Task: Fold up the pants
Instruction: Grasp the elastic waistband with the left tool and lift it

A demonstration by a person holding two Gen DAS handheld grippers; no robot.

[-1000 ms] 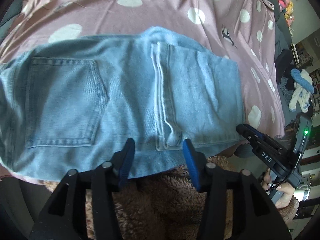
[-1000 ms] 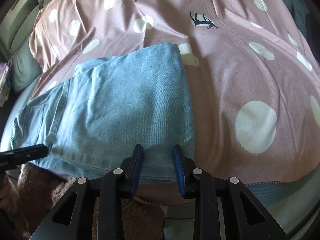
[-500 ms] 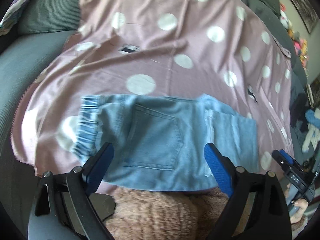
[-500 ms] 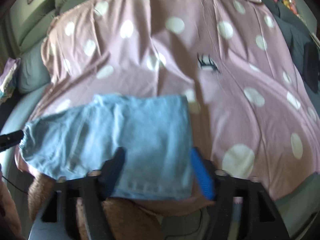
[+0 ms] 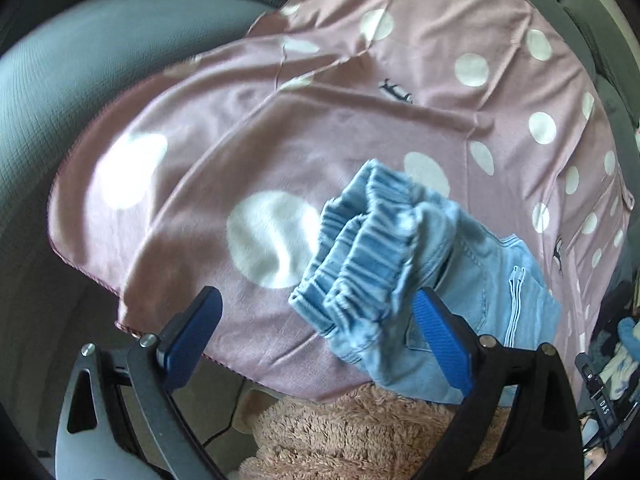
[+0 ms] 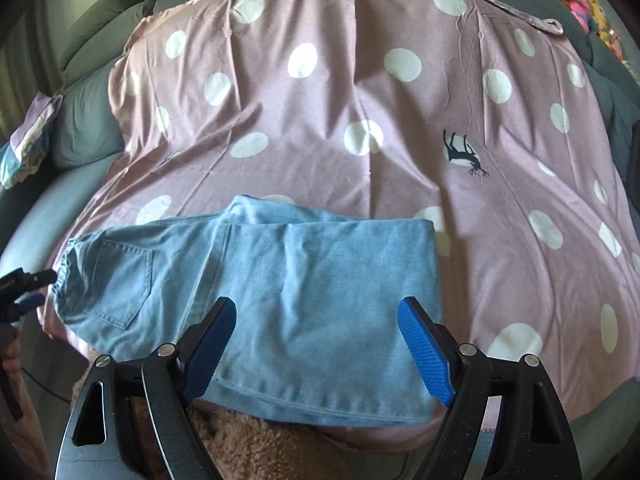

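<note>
The folded pants [image 6: 280, 288] are laid on the polka-dot sheet [image 6: 360, 100], while the left gripper [image 5: 320, 344] and right gripper [image 6: 316, 348], jaws just opened wide, are held above them, nothing being gripped.

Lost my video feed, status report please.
Both grippers, left and right, open, jaws just widened, holding nothing. Jeans folded on spotted sheet. Nothing blocking.
</note>
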